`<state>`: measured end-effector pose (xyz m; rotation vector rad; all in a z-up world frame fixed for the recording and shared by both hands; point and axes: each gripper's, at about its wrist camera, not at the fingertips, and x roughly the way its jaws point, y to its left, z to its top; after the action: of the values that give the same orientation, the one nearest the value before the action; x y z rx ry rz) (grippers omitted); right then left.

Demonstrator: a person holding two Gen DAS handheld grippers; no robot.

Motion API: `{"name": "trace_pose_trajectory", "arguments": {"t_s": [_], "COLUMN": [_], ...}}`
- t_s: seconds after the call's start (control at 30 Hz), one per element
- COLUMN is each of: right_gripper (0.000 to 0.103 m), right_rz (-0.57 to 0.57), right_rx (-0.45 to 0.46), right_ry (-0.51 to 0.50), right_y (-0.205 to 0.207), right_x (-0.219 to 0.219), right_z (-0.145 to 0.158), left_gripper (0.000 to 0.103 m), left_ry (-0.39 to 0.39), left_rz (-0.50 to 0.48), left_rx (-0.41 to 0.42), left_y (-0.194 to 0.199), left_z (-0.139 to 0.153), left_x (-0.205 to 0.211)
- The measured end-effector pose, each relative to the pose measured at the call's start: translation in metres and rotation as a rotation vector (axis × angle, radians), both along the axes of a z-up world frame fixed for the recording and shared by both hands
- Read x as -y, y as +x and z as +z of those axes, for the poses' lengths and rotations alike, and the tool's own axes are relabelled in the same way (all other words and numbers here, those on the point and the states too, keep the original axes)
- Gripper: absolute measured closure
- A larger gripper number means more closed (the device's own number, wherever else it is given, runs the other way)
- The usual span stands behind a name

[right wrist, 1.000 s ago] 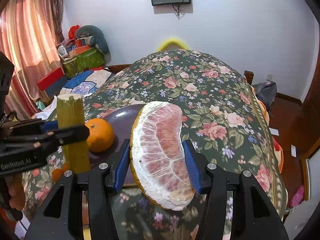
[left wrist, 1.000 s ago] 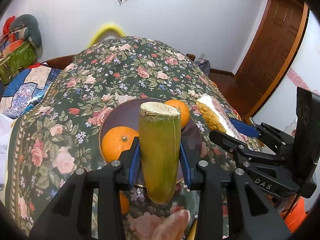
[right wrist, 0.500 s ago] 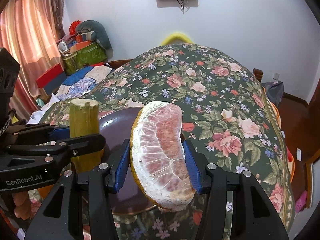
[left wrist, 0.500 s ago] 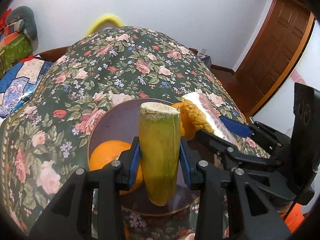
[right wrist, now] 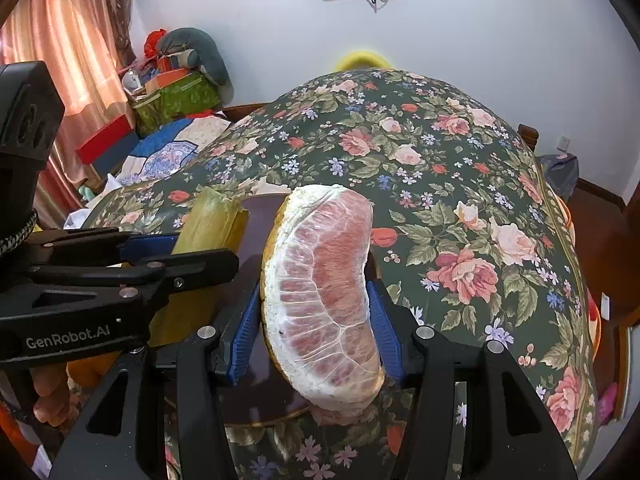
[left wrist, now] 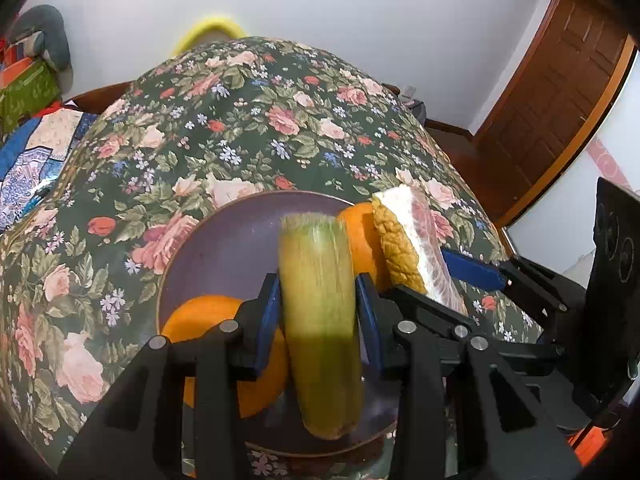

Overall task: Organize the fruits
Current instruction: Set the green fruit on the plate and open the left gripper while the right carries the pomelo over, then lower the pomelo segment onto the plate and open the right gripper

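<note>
Two pieces held over plate (left wrist: 224,240) at tabletop's near edge: left gripper (left wrist: 318,308) clamps sugarcane stalk (left wrist: 320,320), right gripper (right wrist: 312,316) clamps pomelo wedge (right wrist: 324,300). Placing step; next, lower and release clear of the oranges (left wrist: 224,344).

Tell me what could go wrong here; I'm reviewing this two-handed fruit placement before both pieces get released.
The green sugarcane stalk stands nearly upright over the dark purple plate; released, it may topple onto the oranges. The peeled pink pomelo wedge hangs over the plate's rim and could slide onto the floral tablecloth. Left gripper and right gripper are close and might collide.
</note>
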<state>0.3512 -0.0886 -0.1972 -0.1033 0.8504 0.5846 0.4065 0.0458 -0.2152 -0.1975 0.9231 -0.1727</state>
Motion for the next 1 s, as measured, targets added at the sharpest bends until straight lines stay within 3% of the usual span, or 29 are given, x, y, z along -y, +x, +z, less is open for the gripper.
{"name": "trace_pose_trajectory", "arguments": {"t_s": [0.57, 1.0], "right_gripper": [0.052, 0.052], "right_rz": [-0.003, -0.049], "right_rx": [0.029, -0.056], "right_ry": [-0.014, -0.031], "right_y": [-0.023, -0.007], "right_x": [0.009, 0.029], "right_z": [0.019, -0.004], "left_gripper": [0.066, 0.066], "left_ry": [0.054, 0.117], "left_rz": [0.018, 0.012], "left_rx": [0.065, 0.046], "left_y": [-0.04, -0.073], "left_z": [0.036, 0.022], "left_x": [-0.005, -0.007]}}
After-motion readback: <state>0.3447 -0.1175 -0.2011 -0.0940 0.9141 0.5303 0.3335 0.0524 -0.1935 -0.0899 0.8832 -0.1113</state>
